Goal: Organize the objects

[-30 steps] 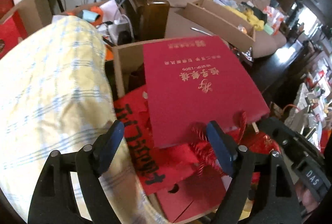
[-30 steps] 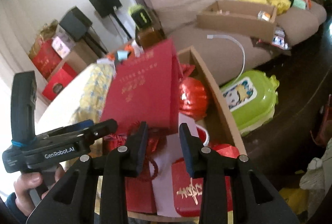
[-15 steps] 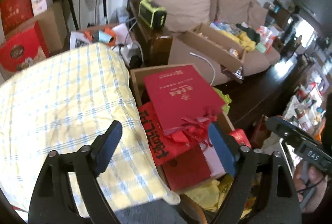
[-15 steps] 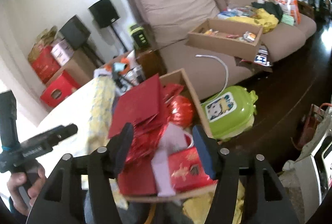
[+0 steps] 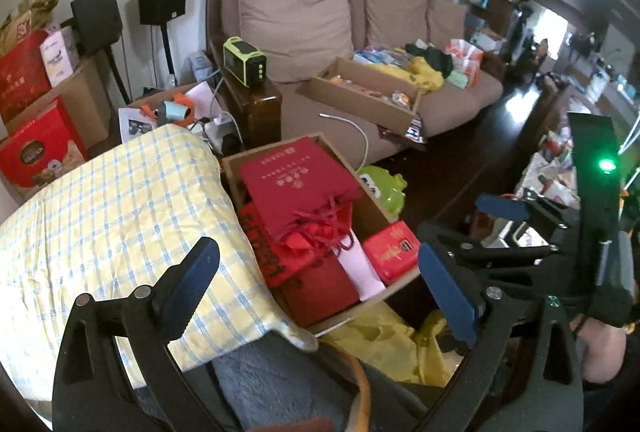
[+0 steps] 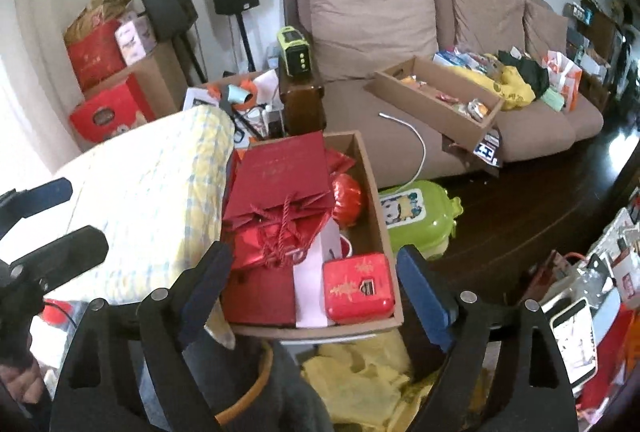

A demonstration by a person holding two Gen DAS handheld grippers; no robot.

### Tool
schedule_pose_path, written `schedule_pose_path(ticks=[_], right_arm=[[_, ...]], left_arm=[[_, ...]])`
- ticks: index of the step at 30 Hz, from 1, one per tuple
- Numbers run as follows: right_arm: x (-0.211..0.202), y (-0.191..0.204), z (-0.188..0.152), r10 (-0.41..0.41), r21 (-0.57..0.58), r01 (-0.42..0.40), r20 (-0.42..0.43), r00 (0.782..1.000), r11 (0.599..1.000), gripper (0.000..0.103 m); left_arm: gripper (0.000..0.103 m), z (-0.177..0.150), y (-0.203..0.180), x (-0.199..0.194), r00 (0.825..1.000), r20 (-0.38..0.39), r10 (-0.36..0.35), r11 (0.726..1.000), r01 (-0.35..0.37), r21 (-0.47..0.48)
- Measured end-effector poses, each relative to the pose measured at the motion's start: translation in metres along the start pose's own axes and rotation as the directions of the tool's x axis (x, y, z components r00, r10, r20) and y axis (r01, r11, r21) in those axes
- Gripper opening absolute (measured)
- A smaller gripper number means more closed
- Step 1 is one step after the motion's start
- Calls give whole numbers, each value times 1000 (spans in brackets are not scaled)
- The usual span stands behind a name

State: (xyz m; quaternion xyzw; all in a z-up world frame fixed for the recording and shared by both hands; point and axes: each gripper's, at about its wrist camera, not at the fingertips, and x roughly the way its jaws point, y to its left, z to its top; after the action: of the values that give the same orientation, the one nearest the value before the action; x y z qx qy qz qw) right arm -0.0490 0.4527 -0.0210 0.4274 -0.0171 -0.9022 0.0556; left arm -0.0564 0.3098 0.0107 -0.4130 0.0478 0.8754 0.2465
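- A brown sofa [image 6: 400, 44] with 3 back cushions runs along the far wall, well beyond both claws; a shallow cardboard tray [image 6: 436, 100] of snacks sits on its seat.
- A yellow-and-white checked pillow [image 5: 104, 232] lies just left of the left claw's view centre, touching the left side of the box.
- An open cardboard box [image 6: 374, 200] sits straight ahead of and below both claws, packed with red things.
- A large red paper bag [image 5: 296, 184] with gold print lies flat on top of the pile in the box, its red cord handles toward the claws. No finger touches it.
- A green plastic case [image 6: 420, 220] with a cartoon face sits on the dark floor, just right of the box.
- A small red case [image 6: 358, 286] with gold lettering lies in the box's near right corner, between the right claw's 2 fingers in its view but well below them.
- The left claw [image 5: 320, 292] hangs above the box and pillow, released, its jaws having just spread wide with nothing between them.
- The right claw [image 6: 314, 292] hangs above the near end of the box, also released, its jaws having just spread apart and gripping nothing; in the left view it appears at the right edge.
- A hand [image 5: 600, 356] holds the right claw's handle.
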Motion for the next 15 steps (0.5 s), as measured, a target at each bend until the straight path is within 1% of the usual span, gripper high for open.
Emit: schedule_pose_path(ticks=[5,11,15], right_arm=[[-5,5,-1,6,-6,-6,2,1000,1000,87],[-7,10,-1,19,-16,-19,0,1000,1000,87],[-8,17,-1,6,-45,-5,9,1000,999,86]], left_arm=[[100,-6,-4,-11,1000,0,0,1000,0,7],[100,-9,-4,-7,999,-18,32,999,-32,12],[100,-11,-7,-5,999,-27,44,999,-43,23]])
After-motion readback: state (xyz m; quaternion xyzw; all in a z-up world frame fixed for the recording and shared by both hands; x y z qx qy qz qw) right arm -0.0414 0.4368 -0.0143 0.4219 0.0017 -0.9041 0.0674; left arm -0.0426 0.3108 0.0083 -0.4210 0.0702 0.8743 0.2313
